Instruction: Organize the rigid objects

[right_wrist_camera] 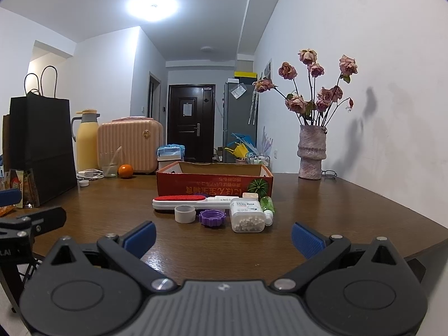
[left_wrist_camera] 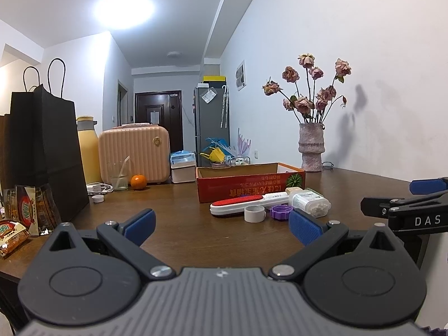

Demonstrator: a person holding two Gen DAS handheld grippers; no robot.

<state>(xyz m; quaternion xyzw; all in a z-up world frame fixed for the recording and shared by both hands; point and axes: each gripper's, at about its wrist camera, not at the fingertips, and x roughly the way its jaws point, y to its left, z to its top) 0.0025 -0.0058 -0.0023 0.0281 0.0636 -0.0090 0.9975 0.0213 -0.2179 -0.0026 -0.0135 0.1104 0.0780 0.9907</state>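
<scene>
**Both grippers empty, items lined up short of the box**

Left gripper (left_wrist_camera: 221, 225) and right gripper (right_wrist_camera: 223, 236): jaws spread wide, nothing held, both hovering at the near edge of the bench (right_wrist_camera: 350, 204). The items lie ahead, just in front of the red cardboard box (right_wrist_camera: 214, 180): lint brush (right_wrist_camera: 182, 201) with its long axis running left to right, tape roll (right_wrist_camera: 184, 214), purple lid (right_wrist_camera: 212, 217), clear pill container (right_wrist_camera: 247, 215), small green bottle (right_wrist_camera: 267, 204). From the right gripper the row sits nearly dead ahead; from the left it lies ahead and to the right. Judgement: the right gripper is better placed for a first pick.
</scene>
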